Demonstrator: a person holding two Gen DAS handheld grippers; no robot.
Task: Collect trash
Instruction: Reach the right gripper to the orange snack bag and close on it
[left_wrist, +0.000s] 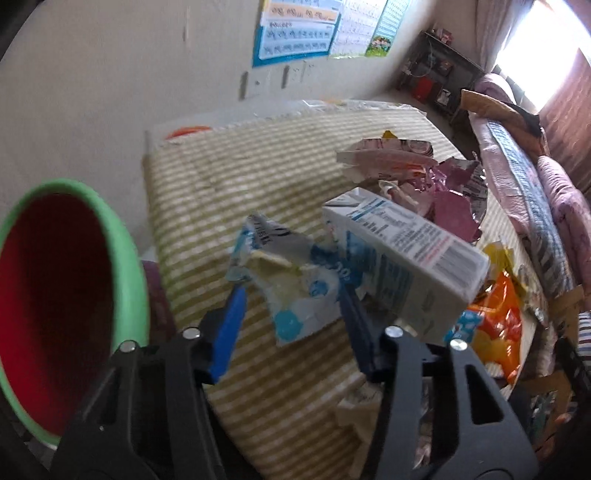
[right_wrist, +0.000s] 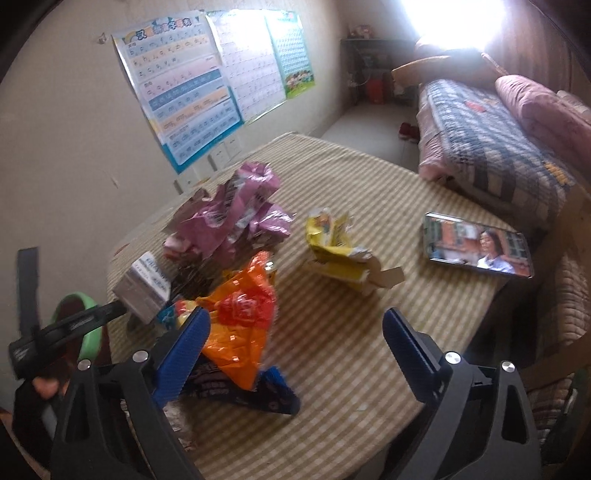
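In the left wrist view my left gripper (left_wrist: 291, 291) is closed on a torn blue-and-white wrapper (left_wrist: 284, 280) and holds it above the striped table (left_wrist: 240, 184). A white carton (left_wrist: 406, 254) rests against the right finger. A red bin with a green rim (left_wrist: 74, 302) stands at the left. Pink wrappers (left_wrist: 424, 177) and an orange wrapper (left_wrist: 498, 321) lie to the right. In the right wrist view my right gripper (right_wrist: 295, 328) is open and empty above the table (right_wrist: 369, 350), with the orange wrapper (right_wrist: 240, 310) by its left finger. A yellow wrapper (right_wrist: 336, 251), pink wrappers (right_wrist: 236, 214) and a dark blue wrapper (right_wrist: 258, 391) lie nearby.
A phone (right_wrist: 478, 243) playing video lies on the table's right side. A bed with quilts (right_wrist: 498, 140) stands beyond the table. Posters (right_wrist: 184, 96) hang on the wall behind. The left gripper and carton (right_wrist: 142, 284) show at the left of the right wrist view.
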